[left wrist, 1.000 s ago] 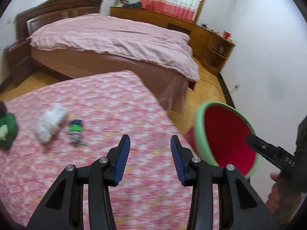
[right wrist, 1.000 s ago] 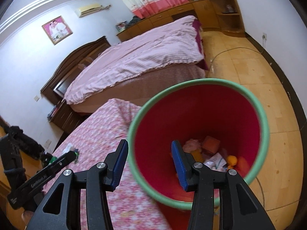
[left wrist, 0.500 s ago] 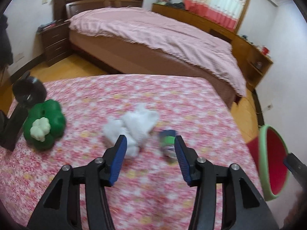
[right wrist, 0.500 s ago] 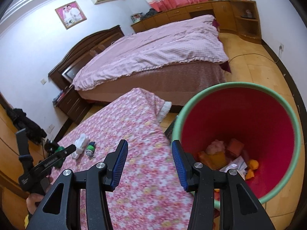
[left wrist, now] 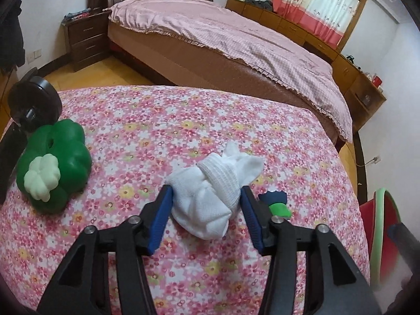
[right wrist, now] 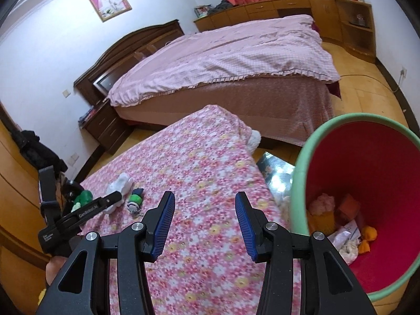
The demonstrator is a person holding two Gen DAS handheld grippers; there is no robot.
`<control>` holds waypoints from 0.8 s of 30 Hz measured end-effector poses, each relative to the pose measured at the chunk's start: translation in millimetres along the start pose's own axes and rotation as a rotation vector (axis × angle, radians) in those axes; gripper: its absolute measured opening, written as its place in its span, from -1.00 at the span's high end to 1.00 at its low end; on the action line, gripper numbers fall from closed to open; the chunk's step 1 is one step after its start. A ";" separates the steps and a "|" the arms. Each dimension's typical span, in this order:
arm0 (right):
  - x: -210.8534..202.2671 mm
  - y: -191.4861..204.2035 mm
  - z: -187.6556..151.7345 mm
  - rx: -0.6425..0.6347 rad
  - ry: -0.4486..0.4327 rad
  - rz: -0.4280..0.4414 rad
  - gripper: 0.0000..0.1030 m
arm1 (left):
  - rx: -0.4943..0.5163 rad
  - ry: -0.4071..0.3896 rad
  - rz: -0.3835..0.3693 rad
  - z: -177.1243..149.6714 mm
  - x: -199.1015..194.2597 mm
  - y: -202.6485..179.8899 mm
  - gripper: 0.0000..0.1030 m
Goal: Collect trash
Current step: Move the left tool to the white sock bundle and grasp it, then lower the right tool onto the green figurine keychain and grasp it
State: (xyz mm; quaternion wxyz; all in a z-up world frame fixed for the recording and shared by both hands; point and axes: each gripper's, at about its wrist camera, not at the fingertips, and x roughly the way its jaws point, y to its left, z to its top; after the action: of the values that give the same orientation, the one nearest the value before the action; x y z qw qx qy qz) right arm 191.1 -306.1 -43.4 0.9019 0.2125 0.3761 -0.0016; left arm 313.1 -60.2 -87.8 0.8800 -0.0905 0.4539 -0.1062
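A white balled-up sock (left wrist: 212, 197) lies on the pink floral cloth of the table (left wrist: 157, 120). My left gripper (left wrist: 206, 199) is open with its blue pads on either side of the sock. A small blue and green wrapper (left wrist: 275, 203) lies just right of the right pad. In the right wrist view the sock (right wrist: 119, 185) and wrapper (right wrist: 135, 199) lie far left, with the left gripper (right wrist: 113, 199) over them. My right gripper (right wrist: 203, 210) is open and empty above the cloth, left of the red bin with a green rim (right wrist: 367, 173), which holds several scraps.
A green clover-shaped toy (left wrist: 52, 168) sits at the table's left, beside a black stand with a round head (left wrist: 34, 105). A large bed with a pink cover (left wrist: 236, 34) stands behind the table. The bin's rim (left wrist: 380, 236) shows off the table's right edge.
My left gripper has swung left from the bin side and closed in on the sock, which now sits between its pads. My right gripper has drifted left, away from over the bin.
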 end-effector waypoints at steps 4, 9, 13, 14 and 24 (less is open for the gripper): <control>13.7 8.5 -0.5 -0.004 0.027 0.010 0.05 | 0.001 -0.011 -0.021 -2.6 0.4 -0.1 0.45; 27.6 24.0 -0.2 -0.025 0.055 0.030 0.05 | -0.024 -0.026 -0.045 -5.7 -15.6 5.8 0.51; 38.5 42.3 -0.2 -0.056 0.074 0.048 0.05 | -0.048 -0.080 -0.002 -11.4 -42.7 17.9 0.51; 41.0 46.1 -0.3 -0.063 0.078 0.051 0.05 | -0.058 -0.093 0.022 -13.0 -48.9 22.5 0.51; 80.5 97.9 -9.3 -0.174 0.124 0.078 0.05 | -0.158 -0.176 0.085 -24.6 -76.8 60.4 0.51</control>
State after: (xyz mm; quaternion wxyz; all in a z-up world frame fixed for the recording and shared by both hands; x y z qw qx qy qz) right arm 258.4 -200.8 -66.5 0.8913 0.1475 0.4214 0.0792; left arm 255.9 16.9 -57.4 0.9103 -0.1491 0.3855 -0.0242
